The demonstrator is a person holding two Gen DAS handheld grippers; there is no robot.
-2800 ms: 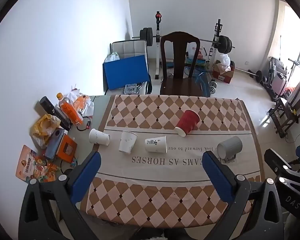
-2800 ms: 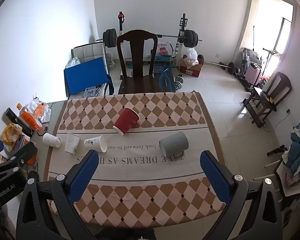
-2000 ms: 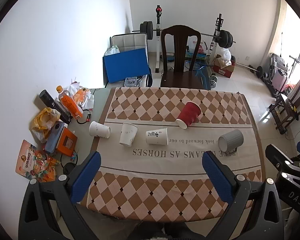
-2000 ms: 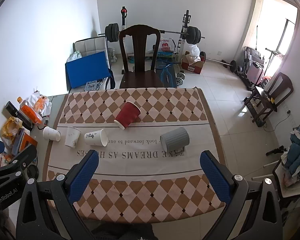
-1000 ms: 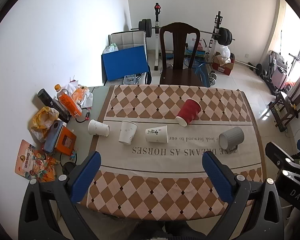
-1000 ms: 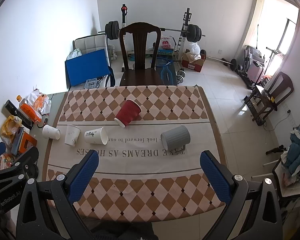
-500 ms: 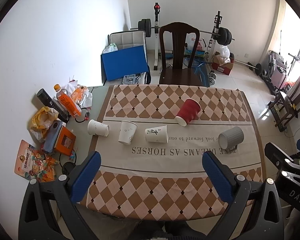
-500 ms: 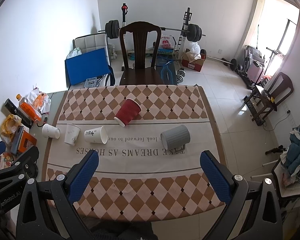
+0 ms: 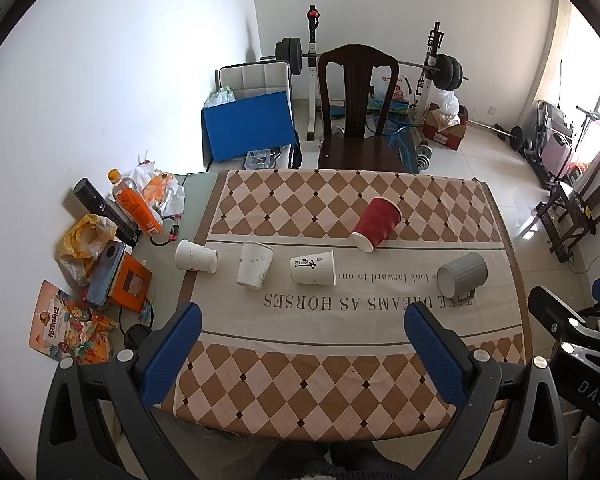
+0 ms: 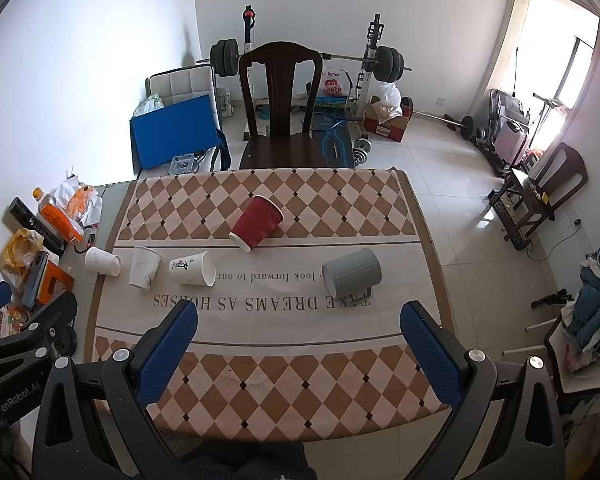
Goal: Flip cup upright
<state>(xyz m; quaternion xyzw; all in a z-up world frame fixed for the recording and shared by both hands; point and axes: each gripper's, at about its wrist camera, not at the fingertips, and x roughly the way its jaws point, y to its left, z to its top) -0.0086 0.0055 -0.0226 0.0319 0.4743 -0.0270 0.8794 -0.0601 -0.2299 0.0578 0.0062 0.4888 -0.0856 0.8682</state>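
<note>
Five cups tipped over on the checkered tablecloth (image 9: 340, 364), nothing picked up yet.
Left gripper (image 9: 300, 336) and right gripper (image 10: 298, 334) both hang wide open near the cloth's front edge. Grey ribbed ceramic mug (image 10: 352, 272) lies on its side at the cloth's right; probably heavy and slick, so pinch the rim wall.

Held high over the table (image 9: 512, 280), my left gripper (image 9: 300, 320) and right gripper (image 10: 298, 320) drift slightly from 2.8 seconds ago: the five toppled cups now sit a little farther beyond my wide-spread fingers (image 10: 172, 344), none moved.
</note>
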